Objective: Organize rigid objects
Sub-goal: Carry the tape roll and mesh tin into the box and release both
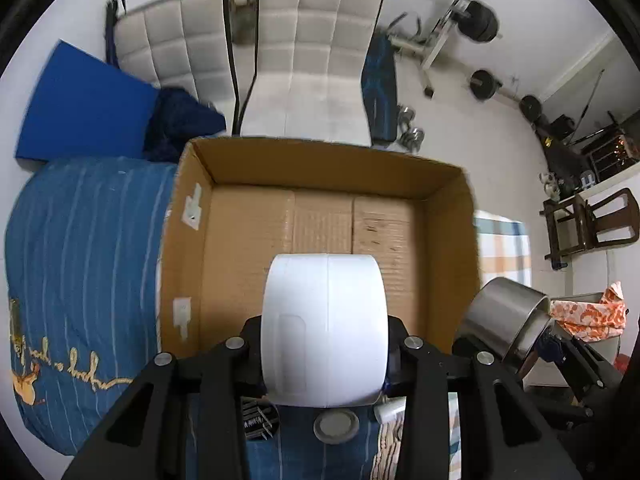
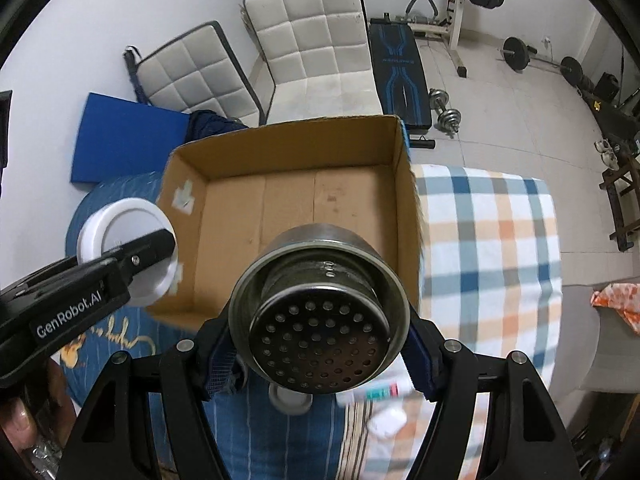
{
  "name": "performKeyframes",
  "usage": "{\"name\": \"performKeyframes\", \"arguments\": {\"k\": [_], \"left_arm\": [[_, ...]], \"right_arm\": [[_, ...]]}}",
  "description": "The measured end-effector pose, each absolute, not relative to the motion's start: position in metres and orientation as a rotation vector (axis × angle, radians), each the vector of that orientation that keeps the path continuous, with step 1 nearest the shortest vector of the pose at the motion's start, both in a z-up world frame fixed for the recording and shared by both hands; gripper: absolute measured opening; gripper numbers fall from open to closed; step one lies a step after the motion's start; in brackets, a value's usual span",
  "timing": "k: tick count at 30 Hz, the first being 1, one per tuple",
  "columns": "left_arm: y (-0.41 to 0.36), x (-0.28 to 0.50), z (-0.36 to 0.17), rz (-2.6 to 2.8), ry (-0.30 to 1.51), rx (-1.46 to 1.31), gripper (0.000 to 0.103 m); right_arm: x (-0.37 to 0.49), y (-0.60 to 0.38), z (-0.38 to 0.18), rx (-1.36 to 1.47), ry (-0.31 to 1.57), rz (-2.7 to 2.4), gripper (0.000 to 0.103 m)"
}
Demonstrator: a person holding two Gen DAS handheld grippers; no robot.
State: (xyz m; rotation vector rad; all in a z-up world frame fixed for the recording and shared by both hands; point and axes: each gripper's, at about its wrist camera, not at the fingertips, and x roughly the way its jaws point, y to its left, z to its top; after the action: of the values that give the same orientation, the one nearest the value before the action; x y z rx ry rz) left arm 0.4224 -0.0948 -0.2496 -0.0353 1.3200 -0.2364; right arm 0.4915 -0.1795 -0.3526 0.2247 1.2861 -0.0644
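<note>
A room with white quilted chairs and weight-training gear on a tiled floor; in front of me, a bed under a blue cover [image 1: 80, 240] and a checked blanket [image 2: 488, 240] carries an open cardboard box [image 1: 320, 168], nothing inside. My left tool [image 1: 324, 360] is clamped on a white cylindrical container [image 1: 324, 332], held on its side over the near edge of the box. My right tool [image 2: 320, 344] grips a steel strainer cup [image 2: 320, 320], its perforated base facing the camera, also above the box's near wall. In the right view the white container sits to the left of the box's corner, still outside the rim. Small items lie on the bed below both tools: a round metal lid [image 1: 335, 426] and a small tube [image 2: 376, 394].

Step in hand, as I judge it: carrying both objects to the box. Next I would bring each one over the box floor, lower it, then widen the jaws, keeping the two objects apart so they do not knock together.
</note>
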Motion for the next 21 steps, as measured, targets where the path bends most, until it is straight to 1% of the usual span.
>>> {"name": "performKeyframes", "arguments": {"k": [5, 11, 15, 21], "left_arm": [[-0.097, 0.479, -0.307, -0.229, 1.442, -0.059, 0.035], [-0.099, 0.517, -0.365, -0.229, 1.569, -0.096, 0.035], [-0.111, 0.531, -0.387, -0.247, 1.615, -0.084, 0.035], [-0.133, 0.548, -0.413, -0.283, 1.670, -0.032, 0.035]], "right_arm": [[0.550, -0.180, -0.406, 0.202, 1.359, -0.064, 0.073], [0.598, -0.180, -0.464, 0.167, 1.452, -0.058, 0.073], [0.622, -0.178, -0.493, 0.127, 1.497, -0.053, 0.073], [0.640, -0.176, -0.519, 0.103, 1.538, -0.047, 0.073]]}}
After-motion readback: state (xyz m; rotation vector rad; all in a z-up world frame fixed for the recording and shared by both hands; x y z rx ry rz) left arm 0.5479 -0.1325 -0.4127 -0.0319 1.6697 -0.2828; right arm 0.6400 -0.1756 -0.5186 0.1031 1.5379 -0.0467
